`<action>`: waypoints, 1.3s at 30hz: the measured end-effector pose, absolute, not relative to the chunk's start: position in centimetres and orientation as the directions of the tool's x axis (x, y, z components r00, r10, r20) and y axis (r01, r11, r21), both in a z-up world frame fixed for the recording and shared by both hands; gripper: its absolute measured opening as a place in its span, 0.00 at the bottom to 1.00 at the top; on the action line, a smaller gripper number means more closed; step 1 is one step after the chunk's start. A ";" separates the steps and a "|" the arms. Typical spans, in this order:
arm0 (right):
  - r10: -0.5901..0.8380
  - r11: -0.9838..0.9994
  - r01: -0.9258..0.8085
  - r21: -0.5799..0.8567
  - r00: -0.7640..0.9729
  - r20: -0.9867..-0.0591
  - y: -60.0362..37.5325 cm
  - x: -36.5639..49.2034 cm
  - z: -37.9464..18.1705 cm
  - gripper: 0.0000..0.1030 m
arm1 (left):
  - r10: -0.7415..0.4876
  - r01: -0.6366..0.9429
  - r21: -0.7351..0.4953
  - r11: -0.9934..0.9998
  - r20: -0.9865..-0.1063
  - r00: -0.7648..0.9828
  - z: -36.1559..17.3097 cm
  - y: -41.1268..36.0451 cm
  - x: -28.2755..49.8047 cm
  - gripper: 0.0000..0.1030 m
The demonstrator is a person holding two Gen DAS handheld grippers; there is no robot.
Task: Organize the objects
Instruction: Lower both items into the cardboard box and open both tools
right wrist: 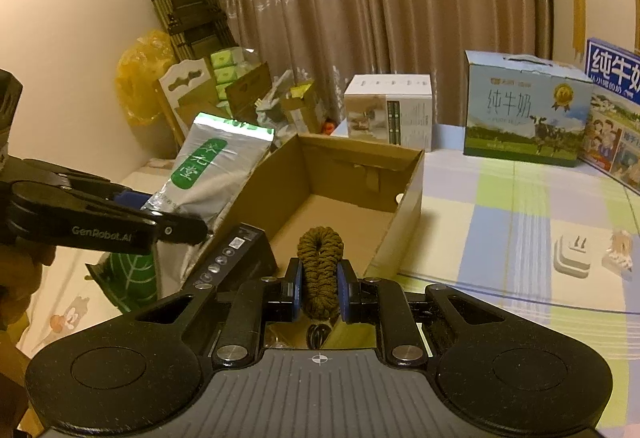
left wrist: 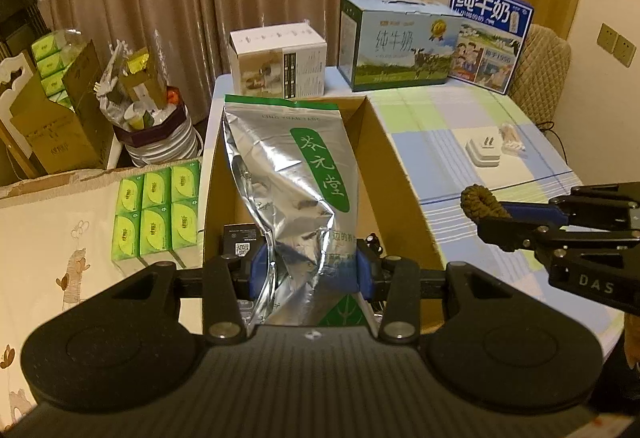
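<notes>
Pouch [left wrist: 288, 198] base hidden behind left tongs [left wrist: 307, 270].

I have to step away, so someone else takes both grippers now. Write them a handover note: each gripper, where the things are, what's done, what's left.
Left gripper: shut on the foil pouch, held upright at the left side of the cardboard box.
Right gripper: shut on the brown braided rope, held over the box's near end.
Box: on the checked tablecloth, open, its far end bare; a black device sits at its near left corner.
Done: both items picked up.
Left: probably lower pouch and rope into the box. The white charger is on the tablecloth outside the box.
</notes>
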State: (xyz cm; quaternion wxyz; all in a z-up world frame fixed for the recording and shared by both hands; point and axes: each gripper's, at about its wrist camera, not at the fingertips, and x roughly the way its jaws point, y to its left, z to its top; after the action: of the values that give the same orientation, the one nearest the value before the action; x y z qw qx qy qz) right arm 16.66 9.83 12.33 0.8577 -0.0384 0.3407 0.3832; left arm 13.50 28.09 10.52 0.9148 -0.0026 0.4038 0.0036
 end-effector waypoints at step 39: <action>0.701 0.690 -0.634 0.350 0.462 -0.544 12.3 17.8 11.2 0.52 | 0.013 -0.085 -0.058 0.995 -0.746 0.666 6.6 31.3 12.6 0.53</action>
State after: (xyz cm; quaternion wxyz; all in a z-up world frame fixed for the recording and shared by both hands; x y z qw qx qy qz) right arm 17.75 12.26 11.21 0.8535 0.0489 0.3410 0.3909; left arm 12.55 31.34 6.57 0.9116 -0.0441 0.4078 0.0269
